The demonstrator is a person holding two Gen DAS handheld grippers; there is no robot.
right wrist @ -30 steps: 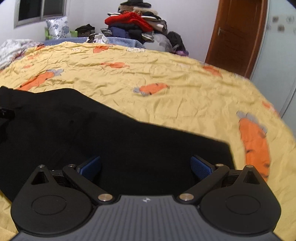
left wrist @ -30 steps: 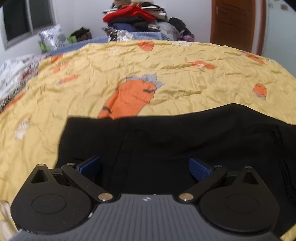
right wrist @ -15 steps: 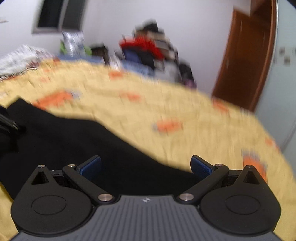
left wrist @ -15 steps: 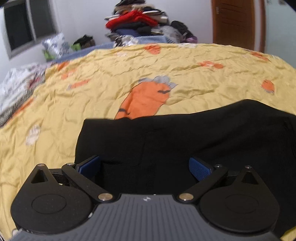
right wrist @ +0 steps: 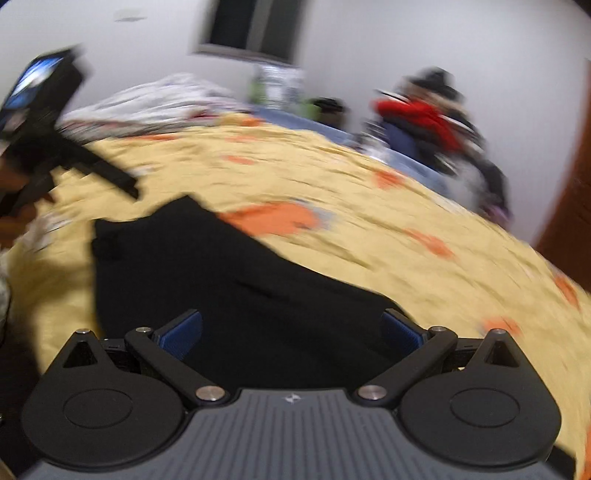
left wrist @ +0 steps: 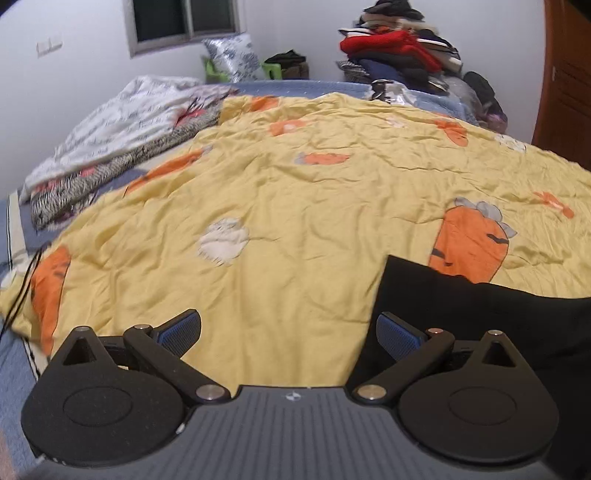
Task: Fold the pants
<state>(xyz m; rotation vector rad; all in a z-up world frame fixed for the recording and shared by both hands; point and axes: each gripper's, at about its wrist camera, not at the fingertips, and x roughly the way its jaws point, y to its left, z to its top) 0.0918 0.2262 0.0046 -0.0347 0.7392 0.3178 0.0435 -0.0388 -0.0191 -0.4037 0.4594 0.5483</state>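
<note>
A: What's under your left gripper (left wrist: 289, 330)?

B: You're over a yellow carrot-print quilt (left wrist: 295, 206) on a bed, with one window (left wrist: 184, 20), one clothes pile (left wrist: 402, 55) and a rumpled white blanket (left wrist: 114, 125) behind. Your jaws are spread, gripping nothing. One pair of black pants (left wrist: 491, 317) lies at lower right.

A: And your right?

B: It's blurred. You've the same quilt (right wrist: 424, 266), and the pants (right wrist: 229, 280) lie flat below your right gripper (right wrist: 291, 328), spread wide, empty. Your left gripper (right wrist: 40, 122) shows at upper left.
</note>
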